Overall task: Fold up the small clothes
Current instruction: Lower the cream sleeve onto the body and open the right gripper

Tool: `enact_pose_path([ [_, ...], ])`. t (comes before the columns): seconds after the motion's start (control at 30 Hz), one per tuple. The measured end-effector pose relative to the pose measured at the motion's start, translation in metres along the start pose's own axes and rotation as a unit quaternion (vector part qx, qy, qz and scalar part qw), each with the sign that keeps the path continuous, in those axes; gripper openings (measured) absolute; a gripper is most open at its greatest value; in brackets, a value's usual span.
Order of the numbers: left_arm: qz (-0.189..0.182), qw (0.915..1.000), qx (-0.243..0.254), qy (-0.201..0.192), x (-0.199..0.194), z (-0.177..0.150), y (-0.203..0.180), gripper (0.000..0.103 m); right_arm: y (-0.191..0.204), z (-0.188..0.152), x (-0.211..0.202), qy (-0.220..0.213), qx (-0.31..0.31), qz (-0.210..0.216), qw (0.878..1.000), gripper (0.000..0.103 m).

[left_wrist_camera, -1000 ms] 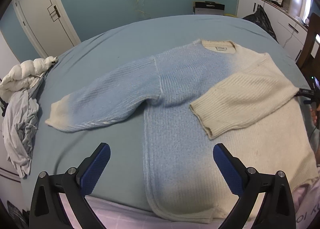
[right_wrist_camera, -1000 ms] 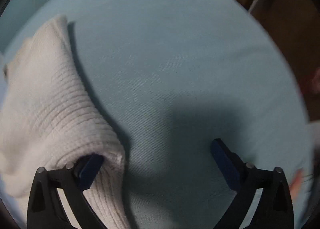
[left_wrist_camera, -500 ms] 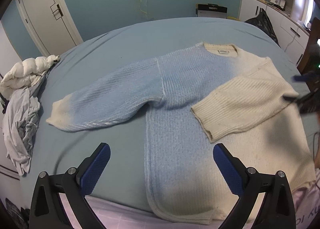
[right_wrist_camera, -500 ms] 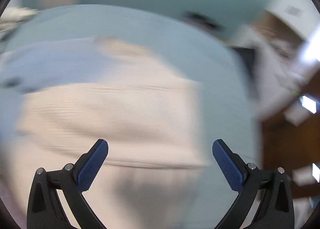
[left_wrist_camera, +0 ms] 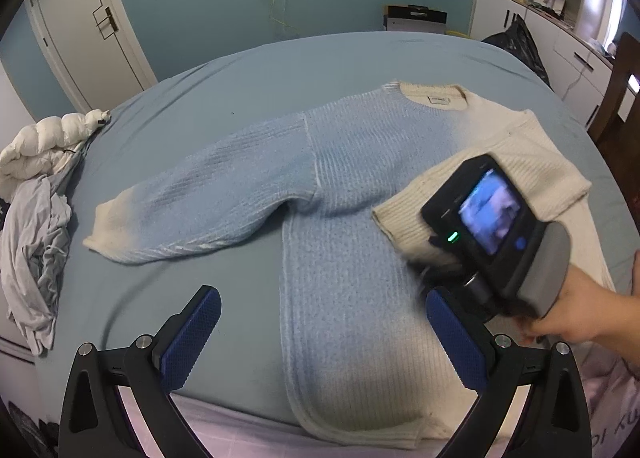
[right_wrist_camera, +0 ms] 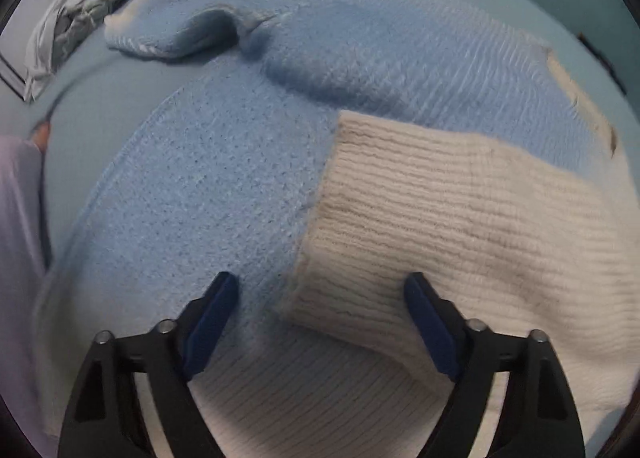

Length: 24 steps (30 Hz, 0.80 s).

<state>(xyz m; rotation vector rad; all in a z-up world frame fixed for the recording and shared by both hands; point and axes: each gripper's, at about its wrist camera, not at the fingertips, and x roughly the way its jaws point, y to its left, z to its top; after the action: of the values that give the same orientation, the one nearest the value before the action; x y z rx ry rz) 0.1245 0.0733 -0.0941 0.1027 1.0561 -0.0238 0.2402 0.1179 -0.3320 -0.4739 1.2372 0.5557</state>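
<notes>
Right gripper [right_wrist_camera: 320,322] stood wide open, holding nothing, hovering low over the cream sleeve cuff [right_wrist_camera: 320,258], which lay between its fingers; contact could not be judged. Left gripper [left_wrist_camera: 320,338] was also spread open and empty. The blue-to-cream knit sweater [left_wrist_camera: 340,258] lay flat on the bed [left_wrist_camera: 200,98] ahead of both grippers, cream sleeve folded across its body. The right gripper's fingers were hidden behind its camera body [left_wrist_camera: 492,218] in the left view.

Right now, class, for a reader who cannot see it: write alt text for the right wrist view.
The open right gripper hovers low over the cream sleeve, folded across a blue-and-cream knitted sweater lying flat on a blue bed. The cuff lies between the fingers, ungrasped. Crumpled grey clothes sit far left.
</notes>
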Motion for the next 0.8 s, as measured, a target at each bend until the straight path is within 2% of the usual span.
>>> enact_pose_path([
  [0.03, 0.002, 1.0, -0.001, 0.0, 0.0, 0.0, 0.001, 0.103, 0.0, 0.002, -0.004, -0.006, 0.006, -0.012, 1.0, 0.021],
  [0.07, 0.003, 1.0, -0.004, 0.001, 0.0, 0.001, 0.001, 0.103, -0.008, 0.004, -0.013, -0.013, 0.031, -0.004, 0.999, 0.01],
  [0.13, -0.002, 1.0, -0.008, 0.004, 0.001, 0.001, 0.002, 0.103, -0.033, 0.006, -0.028, -0.027, 0.083, 0.031, 0.996, 0.01],
  [0.17, -0.004, 0.9999, -0.009, 0.004, 0.001, 0.001, 0.002, 0.103, -0.049, 0.011, -0.043, -0.047, 0.121, 0.045, 0.99, 0.01],
  [0.27, 0.003, 1.0, -0.006, 0.001, 0.002, 0.002, 0.002, 0.103, -0.077, 0.018, -0.094, -0.121, 0.177, 0.055, 0.975, 0.01],
  [0.37, 0.003, 0.9999, -0.011, 0.005, 0.004, 0.003, 0.002, 0.103, -0.08, 0.025, -0.138, -0.191, 0.202, 0.091, 0.956, 0.01],
  [0.43, -0.002, 0.9998, -0.016, 0.009, 0.005, 0.003, 0.003, 0.103, -0.081, 0.019, -0.158, -0.214, 0.2, 0.121, 0.948, 0.011],
  [0.47, -0.003, 0.9998, -0.017, 0.01, 0.005, 0.002, 0.003, 0.103, -0.085, 0.012, -0.158, -0.213, 0.19, 0.14, 0.948, 0.014],
  [0.5, -0.005, 0.9998, -0.019, 0.01, 0.004, 0.002, 0.003, 0.103, -0.076, 0.014, -0.148, -0.202, 0.184, 0.152, 0.95, 0.025],
  [0.53, -0.006, 0.9998, -0.019, 0.01, 0.003, 0.001, 0.004, 0.103, -0.065, 0.025, -0.128, -0.183, 0.178, 0.169, 0.952, 0.049],
  [0.57, -0.007, 0.9998, -0.018, 0.009, 0.003, 0.001, 0.004, 0.103, -0.06, 0.026, -0.101, -0.149, 0.175, 0.199, 0.953, 0.061],
  [0.6, -0.007, 0.9998, -0.017, 0.007, 0.002, 0.0, 0.004, 0.103, -0.059, 0.023, -0.083, -0.123, 0.185, 0.212, 0.952, 0.075],
  [0.63, -0.007, 0.9998, -0.016, 0.005, 0.002, 0.0, 0.005, 0.103, -0.069, 0.014, -0.073, -0.095, 0.202, 0.213, 0.951, 0.075],
  [0.67, -0.005, 0.9999, -0.015, 0.006, 0.002, -0.001, 0.005, 0.103, -0.074, 0.012, -0.062, -0.059, 0.229, 0.22, 0.947, 0.075],
  [0.7, -0.004, 0.9998, -0.015, 0.007, 0.003, 0.0, 0.005, 0.103, -0.083, 0.003, -0.059, -0.045, 0.246, 0.236, 0.939, 0.075],
  [0.77, -0.007, 0.9997, -0.019, 0.012, 0.004, -0.001, 0.006, 0.103, -0.122, -0.017, -0.076, -0.049, 0.282, 0.261, 0.922, 0.075],
  [0.8, -0.008, 0.9997, -0.02, 0.013, 0.004, -0.001, 0.007, 0.103, -0.136, -0.021, -0.081, -0.052, 0.293, 0.254, 0.92, 0.076],
])
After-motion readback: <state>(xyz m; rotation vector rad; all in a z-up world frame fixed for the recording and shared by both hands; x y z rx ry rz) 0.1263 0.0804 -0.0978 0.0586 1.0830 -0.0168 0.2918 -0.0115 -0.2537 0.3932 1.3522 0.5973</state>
